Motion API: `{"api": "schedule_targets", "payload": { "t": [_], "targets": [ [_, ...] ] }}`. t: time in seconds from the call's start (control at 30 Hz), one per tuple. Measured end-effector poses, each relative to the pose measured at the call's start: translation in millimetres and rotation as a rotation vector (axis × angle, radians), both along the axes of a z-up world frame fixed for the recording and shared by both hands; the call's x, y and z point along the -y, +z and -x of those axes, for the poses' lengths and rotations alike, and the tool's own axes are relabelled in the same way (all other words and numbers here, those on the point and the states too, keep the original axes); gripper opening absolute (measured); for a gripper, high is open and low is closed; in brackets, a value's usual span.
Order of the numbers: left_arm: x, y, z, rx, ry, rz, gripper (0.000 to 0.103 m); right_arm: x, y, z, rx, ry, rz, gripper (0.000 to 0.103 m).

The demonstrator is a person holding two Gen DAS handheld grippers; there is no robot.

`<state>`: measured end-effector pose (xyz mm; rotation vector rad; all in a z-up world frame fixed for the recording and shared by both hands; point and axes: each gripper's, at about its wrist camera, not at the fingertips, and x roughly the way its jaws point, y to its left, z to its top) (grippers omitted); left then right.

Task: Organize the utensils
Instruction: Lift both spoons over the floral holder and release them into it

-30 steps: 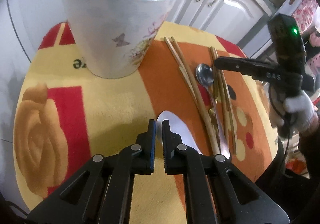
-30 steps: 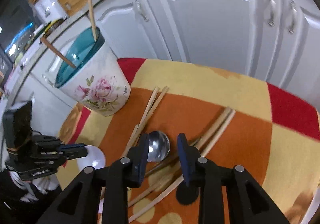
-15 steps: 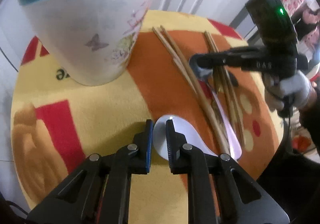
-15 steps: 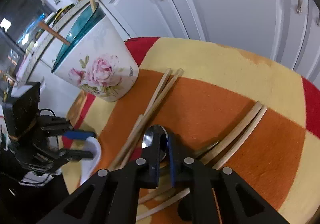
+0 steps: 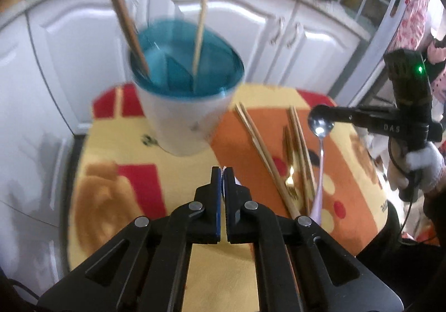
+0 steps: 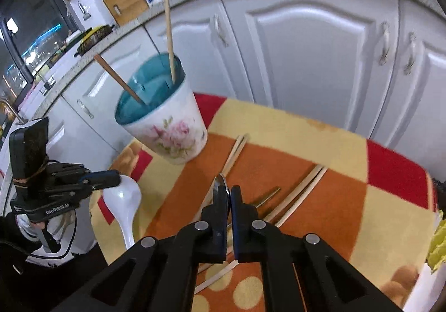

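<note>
Both grippers closed & lifted since earlier: left gripper (image 5: 222, 172) pinches white spoon (image 6: 124, 202), right gripper (image 6: 228, 191) pinches metal spoon (image 5: 320, 124) off the cloth (image 5: 223, 264).

light: bright, even indoor | glare: glossy cabinet doors (image 5: 281, 41), steel spoon bowl (image 5: 320, 126) | blur: motion smear on cup (image 5: 181, 117), cabinets | edges: fisheye bending, black corner vignette
</note>
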<state>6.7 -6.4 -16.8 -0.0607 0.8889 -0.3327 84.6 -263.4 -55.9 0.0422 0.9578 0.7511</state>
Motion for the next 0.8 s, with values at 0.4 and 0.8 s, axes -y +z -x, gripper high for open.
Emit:
{"api": "schedule_targets", "payload": {
  "t": [0.4,0.8],
  "targets": [
    [-36.2,88.1,9.9,0.219,0.130,-0.020,0.001,-4.9,68.9,13.8,0.092,-0.052,-0.083,0.002],
    [-43.5,133.4,-22.7,0.427,0.318,-0.161,0.001,-41.6,136.9,-27.0,0.227,-0.144,-0.110,0.002]
  ]
}}
